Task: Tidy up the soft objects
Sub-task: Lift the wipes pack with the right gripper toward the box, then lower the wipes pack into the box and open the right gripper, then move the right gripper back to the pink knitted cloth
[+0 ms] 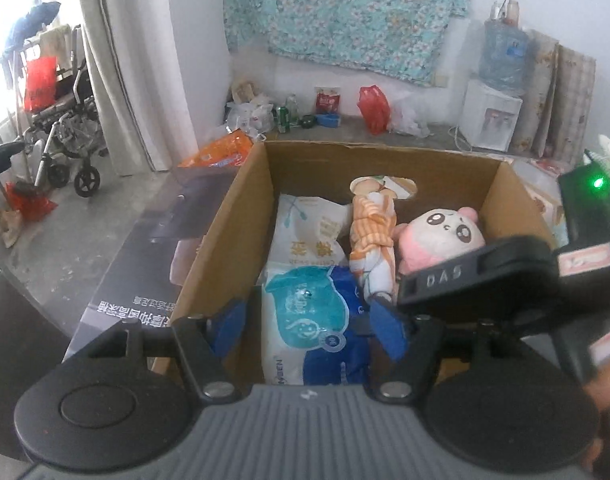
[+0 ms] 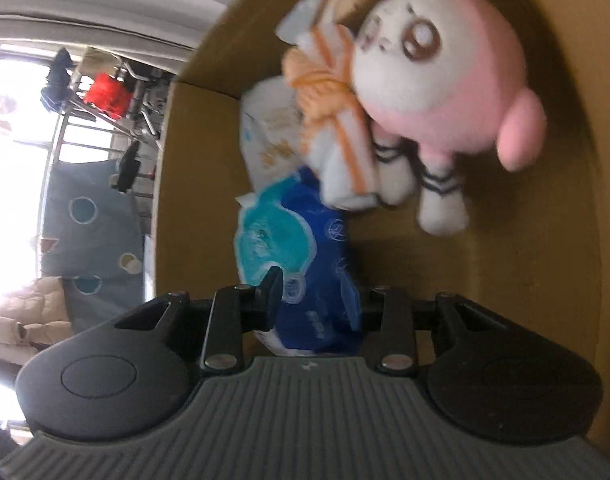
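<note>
An open cardboard box [image 1: 241,216] holds a white pack [image 1: 305,228], a rolled orange-striped cloth [image 1: 373,236] and a pink plush toy [image 1: 441,232]. A blue and teal soft pack [image 1: 305,320] lies at the box's near end. My left gripper [image 1: 309,328] hangs over it, open, its blue pads [image 1: 229,324] clear of the pack's sides. The right gripper's black body [image 1: 477,272] reaches in from the right. In the right wrist view my right gripper [image 2: 313,300] is shut on the blue pack [image 2: 305,240], with the plush [image 2: 437,68] and the cloth [image 2: 337,112] beyond.
The box stands on a dark printed carton [image 1: 145,264] on a grey floor. An orange bag [image 1: 221,152] lies by the box's far left corner. Bags and bottles line the back wall, a water dispenser [image 1: 493,116] stands at the right and a wheelchair [image 1: 65,136] at the left.
</note>
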A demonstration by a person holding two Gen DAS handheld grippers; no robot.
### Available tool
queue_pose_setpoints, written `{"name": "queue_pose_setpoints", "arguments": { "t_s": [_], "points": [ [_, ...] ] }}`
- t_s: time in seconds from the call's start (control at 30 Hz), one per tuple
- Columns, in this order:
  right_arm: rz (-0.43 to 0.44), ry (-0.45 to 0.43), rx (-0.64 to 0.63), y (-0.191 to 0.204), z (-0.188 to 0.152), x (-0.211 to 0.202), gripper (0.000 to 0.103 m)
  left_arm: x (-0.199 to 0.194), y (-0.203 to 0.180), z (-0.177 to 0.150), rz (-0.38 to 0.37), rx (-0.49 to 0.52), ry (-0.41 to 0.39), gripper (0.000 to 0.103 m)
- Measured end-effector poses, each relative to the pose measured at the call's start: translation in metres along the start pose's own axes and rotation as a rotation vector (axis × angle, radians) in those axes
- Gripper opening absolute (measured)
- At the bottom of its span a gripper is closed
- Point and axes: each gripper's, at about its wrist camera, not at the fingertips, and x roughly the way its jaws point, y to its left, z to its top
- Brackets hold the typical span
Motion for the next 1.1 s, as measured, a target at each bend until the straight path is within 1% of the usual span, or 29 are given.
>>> {"name": "queue_pose_setpoints", "arguments": {
  "t_s": [0.17,0.27,0.33,0.4,0.47,0.5,0.6,0.7,0.8,0.83,0.9,0.97,1.0,1.07,1.1],
  "points": [
    [-0.063,0.003,-0.052,-0.003,-0.003,-0.003,0.032,-0.005,0.016,-0.002,-0.031,-0.059,-0.036,0.072],
    [-0.079,0.005,-0.059,-0.003,0.004,0.008,0.032,-0.012,0.023,-0.008,-0.05,-0.091,-0.05,0.073],
    [-0.064,0.021,-0.045,-0.004,0.01,0.016,0.032,-0.014,0.026,-0.011,-0.054,-0.103,-0.054,0.073],
    [-0.03,0.04,-0.043,0.0,0.018,0.034,0.033,-0.018,0.029,-0.015,-0.06,-0.112,-0.055,0.073],
    [-0.022,0.04,-0.062,0.005,0.017,0.041,0.033,-0.02,0.031,-0.019,-0.068,-0.123,-0.053,0.073],
    [-0.005,0.048,-0.065,0.007,0.017,0.044,0.033,-0.021,0.032,-0.021,-0.073,-0.13,-0.052,0.073],
    [0.024,0.104,-0.078,0.012,0.014,0.055,0.033,-0.027,0.033,-0.025,-0.08,-0.14,-0.054,0.074],
    [0.021,0.081,-0.102,0.014,0.013,0.046,0.035,-0.036,0.032,-0.028,-0.082,-0.14,-0.068,0.076],
    [0.057,0.058,-0.097,0.014,0.013,0.023,0.038,-0.053,0.026,-0.03,-0.101,-0.138,-0.1,0.076],
    [0.072,0.046,-0.106,0.014,0.011,0.011,0.042,-0.06,0.023,-0.03,-0.112,-0.136,-0.116,0.077],
    [0.125,0.015,-0.138,0.018,0.009,-0.02,0.044,-0.075,0.012,-0.032,-0.137,-0.123,-0.15,0.078],
    [0.204,-0.013,-0.179,0.019,0.004,-0.065,0.049,-0.094,-0.002,-0.035,-0.186,-0.097,-0.192,0.082],
    [0.238,-0.031,-0.196,0.017,0.0,-0.086,0.053,-0.105,-0.013,-0.038,-0.225,-0.074,-0.218,0.085],
    [0.292,-0.098,-0.245,0.007,-0.013,-0.146,0.06,-0.124,-0.034,-0.046,-0.3,-0.027,-0.263,0.09],
    [0.305,-0.138,-0.269,0.0,-0.019,-0.173,0.068,-0.132,-0.047,-0.05,-0.341,-0.001,-0.282,0.092]
  ]
}}
